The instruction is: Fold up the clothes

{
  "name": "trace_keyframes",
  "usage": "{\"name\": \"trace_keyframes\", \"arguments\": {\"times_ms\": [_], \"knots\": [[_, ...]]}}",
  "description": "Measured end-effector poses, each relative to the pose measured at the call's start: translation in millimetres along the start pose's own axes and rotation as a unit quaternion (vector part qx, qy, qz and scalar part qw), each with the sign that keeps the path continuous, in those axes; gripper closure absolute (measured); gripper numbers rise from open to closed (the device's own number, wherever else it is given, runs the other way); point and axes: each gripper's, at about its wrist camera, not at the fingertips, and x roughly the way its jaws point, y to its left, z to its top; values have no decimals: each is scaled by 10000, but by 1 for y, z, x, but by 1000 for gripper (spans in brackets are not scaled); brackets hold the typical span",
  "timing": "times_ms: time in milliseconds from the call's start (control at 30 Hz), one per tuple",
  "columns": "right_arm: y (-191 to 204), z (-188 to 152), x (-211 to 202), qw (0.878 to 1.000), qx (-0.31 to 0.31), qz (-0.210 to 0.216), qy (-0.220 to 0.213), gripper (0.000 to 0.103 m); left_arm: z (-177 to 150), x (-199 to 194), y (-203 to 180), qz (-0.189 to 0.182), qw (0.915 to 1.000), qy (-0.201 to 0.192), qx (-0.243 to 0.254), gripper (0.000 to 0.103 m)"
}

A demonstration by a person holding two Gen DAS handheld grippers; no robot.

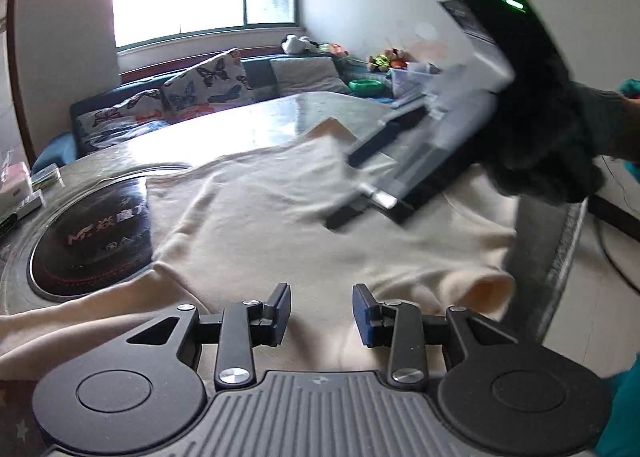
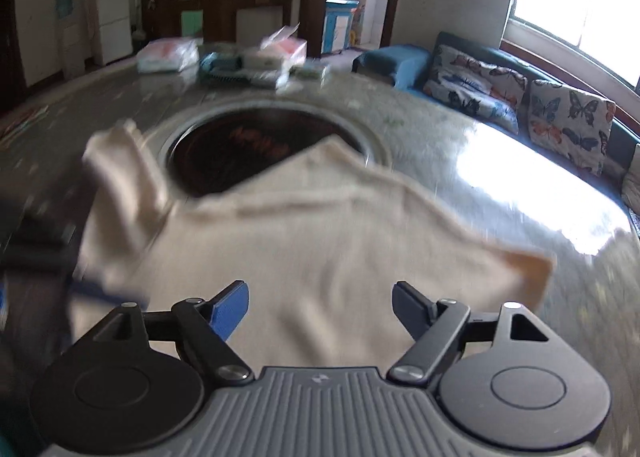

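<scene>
Your cream garment (image 1: 256,217) lies spread on the table (image 1: 240,129), its far corner over the dark round inset (image 1: 92,233). Your left gripper (image 1: 322,315) hovers released over the near hem; your right gripper (image 2: 320,311) is also released, nothing between its jaws. The cloth's long axis runs across both, left hand nearer

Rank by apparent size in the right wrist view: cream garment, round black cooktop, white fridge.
1. cream garment
2. round black cooktop
3. white fridge
The fridge stands far back, so only its apparent size is smallest.
</scene>
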Motion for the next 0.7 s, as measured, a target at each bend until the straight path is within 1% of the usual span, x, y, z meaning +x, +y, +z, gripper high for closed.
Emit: {"name": "trace_keyframes", "arguments": {"times_ms": [133,233,333,500,633,700], "knots": [[21,-40,-19,9993,-293,-43,226,21,-5,-4,-5,-8,9997,11,249,66],[30,-60,-36,9995,-249,-161,132,21,-3,-4,-7,-2,9994,26,344,66],[30,-67,-50,9993,-188,-309,-49,20,4,-4,-8,55,9994,-8,355,66],[29,-81,-56,9994,27,-323,-150,20,21,9,-13,74,9997,-58,233,66],[13,-89,-76,9967,481,-554,-353,21,32,19,-25,1,9996,-151,257,66],[-1,-97,-86,9928,786,-807,-406,25,35,24,-32,-76,9995,-158,256,66]]}}
